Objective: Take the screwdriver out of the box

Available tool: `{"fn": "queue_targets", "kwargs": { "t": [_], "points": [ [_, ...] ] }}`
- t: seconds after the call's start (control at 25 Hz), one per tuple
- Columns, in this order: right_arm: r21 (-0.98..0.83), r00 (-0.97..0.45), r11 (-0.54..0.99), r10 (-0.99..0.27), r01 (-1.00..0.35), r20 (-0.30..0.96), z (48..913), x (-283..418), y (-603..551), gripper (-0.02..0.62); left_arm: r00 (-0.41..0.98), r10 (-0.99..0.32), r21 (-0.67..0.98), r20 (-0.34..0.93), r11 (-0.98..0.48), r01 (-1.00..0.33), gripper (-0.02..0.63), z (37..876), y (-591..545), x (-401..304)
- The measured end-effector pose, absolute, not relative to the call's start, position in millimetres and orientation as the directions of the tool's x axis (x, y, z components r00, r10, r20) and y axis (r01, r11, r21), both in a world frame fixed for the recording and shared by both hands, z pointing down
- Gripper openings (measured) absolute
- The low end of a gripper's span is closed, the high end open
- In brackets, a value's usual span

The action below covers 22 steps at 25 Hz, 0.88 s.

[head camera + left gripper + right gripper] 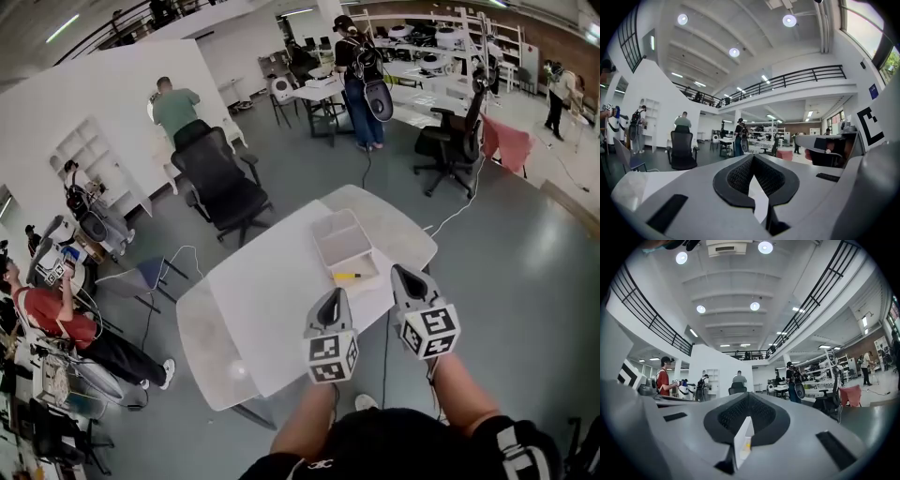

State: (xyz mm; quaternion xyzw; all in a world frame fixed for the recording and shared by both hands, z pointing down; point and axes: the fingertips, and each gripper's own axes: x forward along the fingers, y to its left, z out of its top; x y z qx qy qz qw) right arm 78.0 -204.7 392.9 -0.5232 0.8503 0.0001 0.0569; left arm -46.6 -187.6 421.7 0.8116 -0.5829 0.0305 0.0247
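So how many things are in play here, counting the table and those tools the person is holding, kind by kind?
grippers: 2 (left gripper, right gripper)
box: 1
screwdriver: 1, yellow, lying in the box
table: 1
total: 5

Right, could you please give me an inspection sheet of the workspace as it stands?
Surface: white table, resting on a grey floor.
Job's things: open white box; yellow screwdriver at its near end, untouched.
Clutter: nothing seen.
Grippers: left gripper and right gripper both shut, empty, held near the box.
Cables: white cable on the floor beyond the table.
Surroundings: black office chair; people at other desks.
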Motion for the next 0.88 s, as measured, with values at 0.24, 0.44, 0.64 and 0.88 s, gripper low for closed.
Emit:
{"fn": "queue_targets", "kwargs": {
  "t": [0.24, 0.44, 0.64, 0.88],
  "points": [
    [-0.054, -0.445, 0.45, -0.891, -0.891, -0.084, 395.7, 66.8, -263.0, 0.012, 0.337, -0.938, -0.006, 0.08, -0.338, -0.941, 0.014, 420.5, -251.5, -53.4],
    [-0.053, -0.436, 0.44, -0.897, -0.896, -0.073, 401.1, 52.2, -302.3, 0.012, 0.347, -0.934, -0.005, 0.083, -0.348, -0.937, 0.014, 423.5, -291.6, -69.6],
    [-0.045, -0.445, 0.447, -0.894, -0.893, -0.051, 407.6, 45.2, -326.6, 0.012, 0.346, -0.934, 0.019, 0.093, -0.345, -0.938, 0.014, 428.5, -314.3, -78.2],
    [-0.021, -0.483, 0.483, -0.875, -0.875, -0.008, 423.5, 38.3, -357.2, 0.012, 0.322, -0.938, 0.015, 0.127, -0.323, -0.946, 0.014, 443.7, -333.4, -86.5]
  ]
}}
